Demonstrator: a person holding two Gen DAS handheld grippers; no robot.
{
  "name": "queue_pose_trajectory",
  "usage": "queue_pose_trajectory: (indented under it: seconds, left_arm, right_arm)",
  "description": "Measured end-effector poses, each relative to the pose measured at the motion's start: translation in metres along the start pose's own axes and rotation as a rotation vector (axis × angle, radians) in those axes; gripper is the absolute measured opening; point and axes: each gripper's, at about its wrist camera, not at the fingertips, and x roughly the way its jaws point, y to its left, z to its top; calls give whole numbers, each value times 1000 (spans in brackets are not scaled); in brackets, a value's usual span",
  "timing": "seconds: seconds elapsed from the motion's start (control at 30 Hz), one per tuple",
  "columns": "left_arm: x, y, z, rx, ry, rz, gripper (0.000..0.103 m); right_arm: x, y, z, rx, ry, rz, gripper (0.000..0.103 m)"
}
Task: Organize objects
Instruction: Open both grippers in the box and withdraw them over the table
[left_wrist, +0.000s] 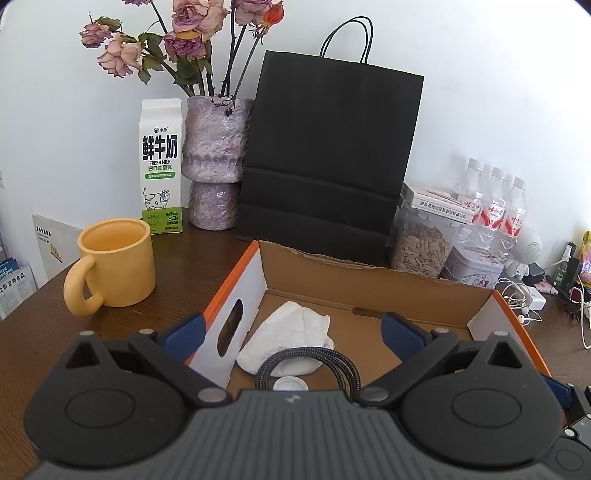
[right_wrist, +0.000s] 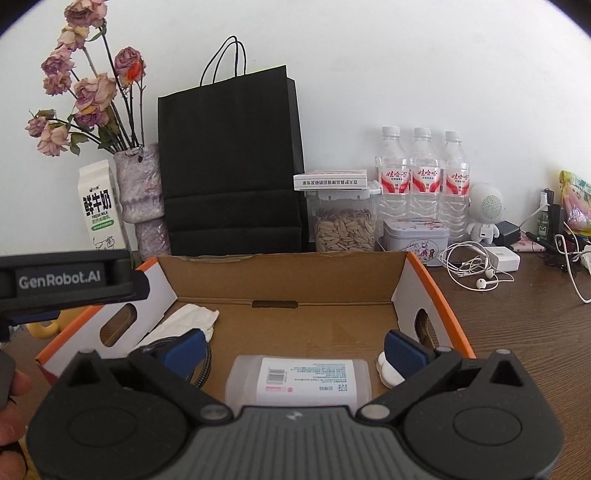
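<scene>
I'm holding left gripper (left_wrist: 291, 328) and right gripper (right_wrist: 293, 349) wide open, empty, over cardboard box (right_wrist: 280, 273) | risk: snagging braided cable (left_wrist: 325, 356), dragging it out.

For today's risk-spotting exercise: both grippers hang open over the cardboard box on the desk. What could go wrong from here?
1. The braided cable loops over the crumpled tissue; gripping one may drag the other.
2. The left gripper sits close to the box wall and could catch it.
3. The yellow mug stands just outside that wall; a nudged box might bump it.
</scene>
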Motion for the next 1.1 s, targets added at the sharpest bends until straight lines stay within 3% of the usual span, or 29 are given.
queue_pose_trajectory:
  seconds: [0.17, 0.33, 0.6, 1.1]
  left_arm:
    - [-3, 1, 0, -9, -15, 3, 103]
    - [-20, 0, -7, -5, -113, 23, 103]
    - [-48, 11, -21, -29, -185, -41, 103]
    - [-93, 44, -63, 16, -203, -45, 103]
  right_arm:
    - [-4, 1, -2, -4, -6, 4, 103]
    - [-19, 0, -10, -21, -35, 19, 103]
    - [-57, 1, -15, -82, -95, 32, 103]
    - [-112, 7, -51, -174, -128, 64, 103]
